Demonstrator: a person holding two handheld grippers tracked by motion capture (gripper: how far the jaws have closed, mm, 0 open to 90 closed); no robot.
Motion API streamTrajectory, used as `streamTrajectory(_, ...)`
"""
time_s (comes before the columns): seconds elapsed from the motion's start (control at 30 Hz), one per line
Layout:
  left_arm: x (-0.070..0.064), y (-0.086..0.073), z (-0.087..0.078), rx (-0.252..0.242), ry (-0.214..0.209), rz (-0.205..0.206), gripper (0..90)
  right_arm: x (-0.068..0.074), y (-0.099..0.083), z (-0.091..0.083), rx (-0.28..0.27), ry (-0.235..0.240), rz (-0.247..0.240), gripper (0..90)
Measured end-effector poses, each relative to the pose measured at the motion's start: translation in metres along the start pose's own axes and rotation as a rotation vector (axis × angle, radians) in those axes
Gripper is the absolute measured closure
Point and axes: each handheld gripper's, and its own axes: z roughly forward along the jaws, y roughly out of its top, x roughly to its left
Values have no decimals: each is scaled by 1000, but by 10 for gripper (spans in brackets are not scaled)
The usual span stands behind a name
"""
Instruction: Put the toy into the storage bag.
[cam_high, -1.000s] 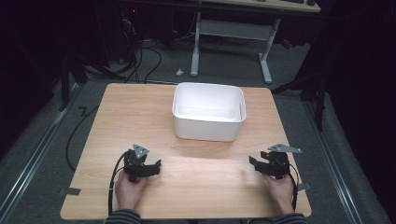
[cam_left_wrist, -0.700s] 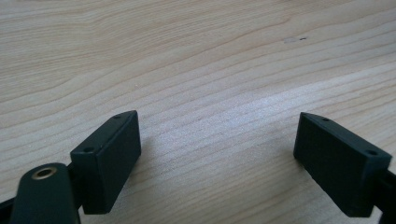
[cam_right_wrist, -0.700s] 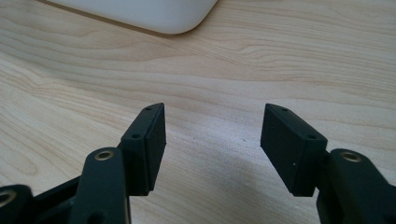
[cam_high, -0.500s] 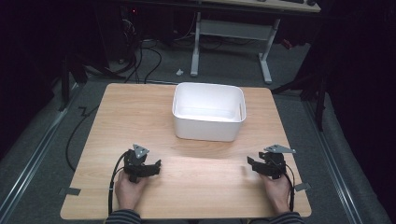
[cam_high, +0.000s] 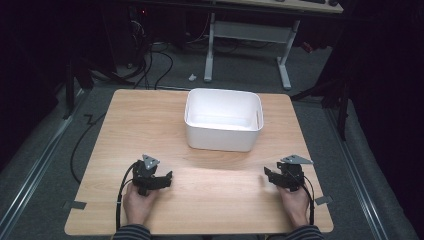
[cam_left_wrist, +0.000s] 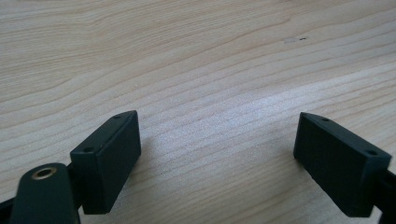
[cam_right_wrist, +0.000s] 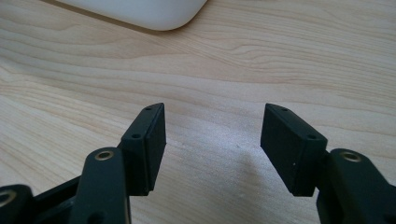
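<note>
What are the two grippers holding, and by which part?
Nothing. The left gripper and the right gripper are both open, with only bare table between their fingers. The white bin stands apart, untouched.

Black left gripper (cam_high: 167, 176) and right gripper (cam_high: 267, 173), screwed jaws, striped sleeves (cam_high: 131, 232).

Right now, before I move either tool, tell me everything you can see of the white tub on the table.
The white tub is a rectangular, open-topped container with rounded corners and a smooth rim, plastic by its look. It stands upright on the wooden table, toward the far edge and near the middle. Its inside appears empty. Nothing touches it except the table. One rounded corner shows at the top of the right gripper view.
</note>
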Motion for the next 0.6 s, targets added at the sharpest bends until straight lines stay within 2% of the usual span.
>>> streamTrajectory(0.23, 0, 0, 0, 0, 0, 0, 150, 1, -5, 11, 30, -19, -14, 388)
streamTrajectory(0.3, 0, 0, 0, 0, 0, 0, 151, 1, -10, 14, -1, -14, -23, 367)
streamTrajectory(0.6, 0, 0, 0, 0, 0, 0, 150, 0, -10, 14, -1, -13, -25, 365)
